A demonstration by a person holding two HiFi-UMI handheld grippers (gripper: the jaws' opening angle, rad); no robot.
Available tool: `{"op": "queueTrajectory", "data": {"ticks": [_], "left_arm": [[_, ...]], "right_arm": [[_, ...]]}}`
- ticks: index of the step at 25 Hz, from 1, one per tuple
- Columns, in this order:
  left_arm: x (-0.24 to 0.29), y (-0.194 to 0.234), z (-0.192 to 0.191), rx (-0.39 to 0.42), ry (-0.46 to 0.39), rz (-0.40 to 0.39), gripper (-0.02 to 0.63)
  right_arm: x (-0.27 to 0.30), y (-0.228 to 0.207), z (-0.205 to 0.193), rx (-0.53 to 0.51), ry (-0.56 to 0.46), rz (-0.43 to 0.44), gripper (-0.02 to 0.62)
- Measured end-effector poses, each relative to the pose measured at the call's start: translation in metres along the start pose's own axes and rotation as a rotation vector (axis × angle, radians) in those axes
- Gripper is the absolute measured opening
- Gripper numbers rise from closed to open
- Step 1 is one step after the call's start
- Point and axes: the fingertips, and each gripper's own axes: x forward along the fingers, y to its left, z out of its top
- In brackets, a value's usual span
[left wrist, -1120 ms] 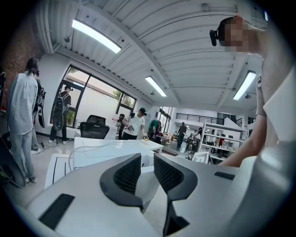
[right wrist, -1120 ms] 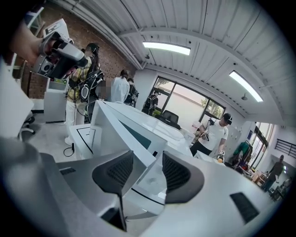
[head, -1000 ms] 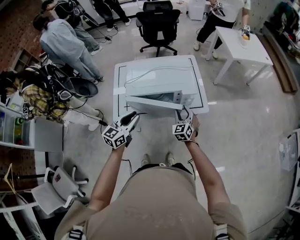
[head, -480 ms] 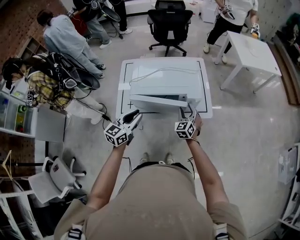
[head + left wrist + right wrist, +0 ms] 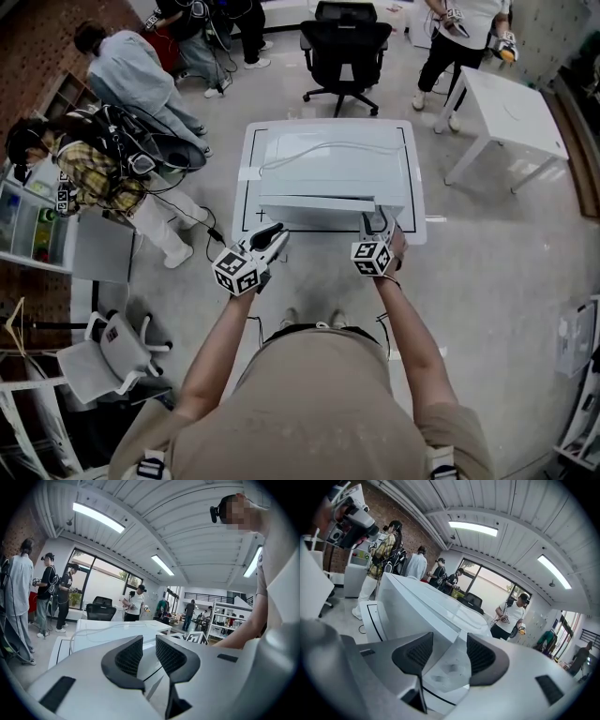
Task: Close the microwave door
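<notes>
A white microwave (image 5: 323, 173) stands on a white table (image 5: 247, 217) in the head view. Its door (image 5: 319, 202) lies almost flush against its front. My right gripper (image 5: 373, 222) is at the door's right end, jaws open. In the right gripper view the microwave's front corner (image 5: 452, 665) shows between the spread jaws of that gripper (image 5: 450, 644), and the pads do not press on it. My left gripper (image 5: 275, 234) hovers off the table's front left corner. In the left gripper view its jaws (image 5: 149, 641) stand a narrow gap apart with nothing between them.
A cable (image 5: 319, 145) trails over the microwave's top. A black office chair (image 5: 345, 47) stands behind the table, and a second white table (image 5: 511, 108) at the back right. People (image 5: 103, 169) crouch and stand at the left, beside shelves (image 5: 28, 234).
The door has swung from ajar to nearly flat against the microwave. My right gripper followed it forward, and its jaws spread wider. The left gripper drifted slightly forward.
</notes>
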Motion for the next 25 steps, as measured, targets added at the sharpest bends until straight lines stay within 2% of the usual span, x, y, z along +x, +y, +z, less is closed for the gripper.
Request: {"op": "queueTrajectory", "data": {"ticks": [10, 16, 22, 25], "left_arm": [[0.016, 0.01, 0.0, 0.0, 0.007, -0.003, 0.074], [0.026, 0.012, -0.004, 0.001, 0.021, -0.027, 0.074], [0.03, 0.009, 0.004, 0.016, 0.034, -0.052, 0.074], [0.03, 0.003, 0.016, 0.034, 0.026, -0.07, 0.074]], "right_arm": [[0.01, 0.001, 0.004, -0.057, -0.01, 0.014, 0.216], [0.028, -0.002, 0.005, -0.152, 0.015, -0.005, 0.233], [0.024, -0.001, 0.004, -0.049, 0.032, 0.031, 0.233], [0.009, -0.016, 0.023, 0.068, -0.04, 0.027, 0.233]]}}
